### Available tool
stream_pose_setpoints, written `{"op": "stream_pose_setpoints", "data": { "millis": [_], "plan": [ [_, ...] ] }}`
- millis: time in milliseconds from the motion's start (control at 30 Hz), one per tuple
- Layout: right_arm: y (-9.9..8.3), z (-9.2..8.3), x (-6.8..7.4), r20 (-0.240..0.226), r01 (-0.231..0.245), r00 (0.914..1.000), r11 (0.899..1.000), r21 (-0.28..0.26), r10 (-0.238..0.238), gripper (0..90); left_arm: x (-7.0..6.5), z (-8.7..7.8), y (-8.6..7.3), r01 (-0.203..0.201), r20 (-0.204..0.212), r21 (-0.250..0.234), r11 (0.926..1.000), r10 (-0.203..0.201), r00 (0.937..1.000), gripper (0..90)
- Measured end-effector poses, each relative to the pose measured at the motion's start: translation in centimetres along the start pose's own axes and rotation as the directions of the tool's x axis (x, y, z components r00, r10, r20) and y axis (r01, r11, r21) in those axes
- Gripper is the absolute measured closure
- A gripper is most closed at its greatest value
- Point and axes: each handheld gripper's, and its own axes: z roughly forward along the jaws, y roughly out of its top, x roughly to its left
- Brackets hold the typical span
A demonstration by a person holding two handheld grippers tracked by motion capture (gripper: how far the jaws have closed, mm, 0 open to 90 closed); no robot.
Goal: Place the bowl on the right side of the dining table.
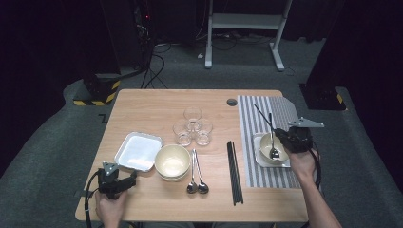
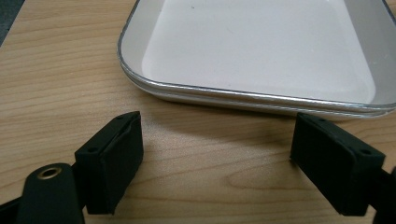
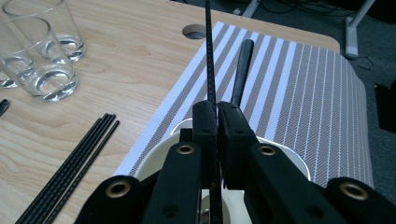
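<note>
My right gripper hovers over a cream bowl that rests on a small white plate on the striped placemat. It is shut on a thin black chopstick, which sticks out up and to the left. In the right gripper view the jaws pinch the chopstick. A spoon lies in the bowl, its dark handle pointing away. My left gripper rests open at the table's front left, jaws wide just short of a square white plate, nothing between them.
Stacked cream bowls sit mid-table beside the square plate. Two spoons and several black chopsticks lie to their right. Three glasses stand behind them. A cable hole is near the far edge.
</note>
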Motion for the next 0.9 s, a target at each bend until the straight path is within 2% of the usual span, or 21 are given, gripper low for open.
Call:
{"op": "stream_pose_setpoints", "data": {
  "millis": [300, 433, 900],
  "plan": [
    [0.4, 0.1, -0.5, 0.026, 0.019, 0.9995, 1.0, 0.006, -0.02, 86.3, -0.1, 0.0, 0.0, -0.006, -0.006, 0.003, 1.0, 0.006, 1.0, 17.2],
    [0.5, 0.1, -1.1, 0.035, 0.006, 0.9994, 1.0, 0.004, -0.006, 86.2, -0.1, 0.0, 0.0, -0.003, -0.006, 0.003, 1.0, 0.003, 1.0, 17.2],
    [0.4, -0.1, -2.3, 0.063, 0.009, 0.9979, 1.0, 0.002, -0.009, 86.3, -0.1, 0.0, 0.0, -0.005, -0.011, 0.005, 1.0, 0.005, 0.9999, 17.3]
  ]
}}
